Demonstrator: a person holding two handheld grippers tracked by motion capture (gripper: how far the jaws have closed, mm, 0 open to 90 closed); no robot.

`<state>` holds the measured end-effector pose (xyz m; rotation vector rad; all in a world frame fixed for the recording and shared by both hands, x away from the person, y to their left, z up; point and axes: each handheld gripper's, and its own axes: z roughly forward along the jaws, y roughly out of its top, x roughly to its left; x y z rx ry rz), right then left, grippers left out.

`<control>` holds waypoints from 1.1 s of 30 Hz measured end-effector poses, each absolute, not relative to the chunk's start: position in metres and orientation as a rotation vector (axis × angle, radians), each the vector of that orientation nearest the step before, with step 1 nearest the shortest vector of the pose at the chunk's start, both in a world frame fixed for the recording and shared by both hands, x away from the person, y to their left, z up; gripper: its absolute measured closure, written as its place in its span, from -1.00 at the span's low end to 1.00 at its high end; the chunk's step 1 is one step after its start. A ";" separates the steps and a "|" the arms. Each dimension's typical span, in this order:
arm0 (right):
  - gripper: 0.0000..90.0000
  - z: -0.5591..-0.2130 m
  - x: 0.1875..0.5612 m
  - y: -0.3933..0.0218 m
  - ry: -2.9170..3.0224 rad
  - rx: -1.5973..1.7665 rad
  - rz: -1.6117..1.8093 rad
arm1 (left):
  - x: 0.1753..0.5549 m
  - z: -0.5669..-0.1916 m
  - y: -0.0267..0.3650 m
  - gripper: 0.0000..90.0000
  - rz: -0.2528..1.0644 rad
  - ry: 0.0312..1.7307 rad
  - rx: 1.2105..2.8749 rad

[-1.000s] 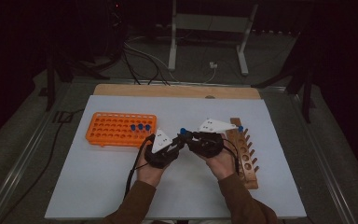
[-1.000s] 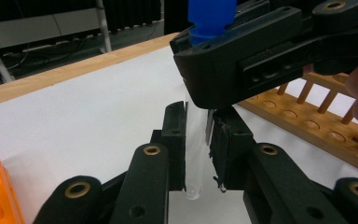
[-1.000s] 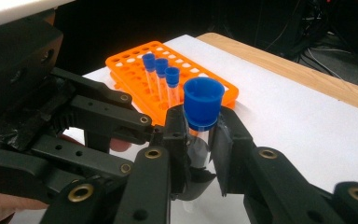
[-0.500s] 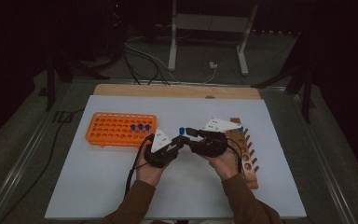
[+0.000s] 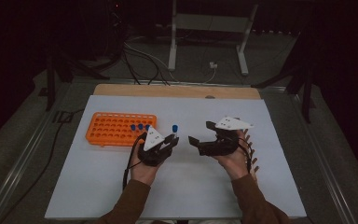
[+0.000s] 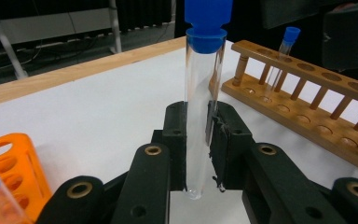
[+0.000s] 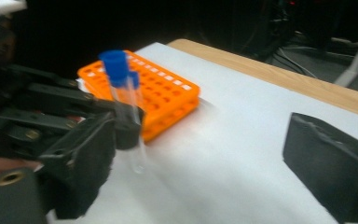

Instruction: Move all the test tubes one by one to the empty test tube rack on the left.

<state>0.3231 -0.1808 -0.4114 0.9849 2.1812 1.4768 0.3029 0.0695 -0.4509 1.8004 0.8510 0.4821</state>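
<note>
A clear test tube with a blue cap [image 6: 200, 93] stands upright between the jaws of my left gripper [image 6: 198, 140], which is shut on it. From above, the left gripper [image 5: 171, 139] sits mid-table with the tube's cap [image 5: 174, 127] sticking up. My right gripper [image 5: 199, 133] is a short way to its right; its jaws have just been opening and hold nothing. In the right gripper view the right gripper [image 7: 205, 140] stands wide open, with the held tube [image 7: 126, 107] apart from it on the left.
An orange tube rack [image 5: 116, 128] lies left of the grippers with a few blue-capped tubes [image 5: 140, 126] at its right end. A wooden peg rack [image 6: 307, 93] with one blue-capped tube [image 6: 284, 51] lies to the right, partly under the right hand [image 5: 235, 161].
The right gripper has let go of the tube, opened its jaws and drawn away to the right. The left gripper has kept still with the tube in it.
</note>
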 end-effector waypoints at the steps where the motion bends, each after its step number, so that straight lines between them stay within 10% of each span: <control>1: -0.87 -0.411 0.323 -0.183 2.179 0.992 1.474 | 0.303 -0.450 0.071 0.73 0.482 0.852 1.800; 33: -1.00 -0.421 0.324 -0.241 2.141 1.088 1.397 | 0.302 -0.445 0.114 0.73 0.516 0.939 1.748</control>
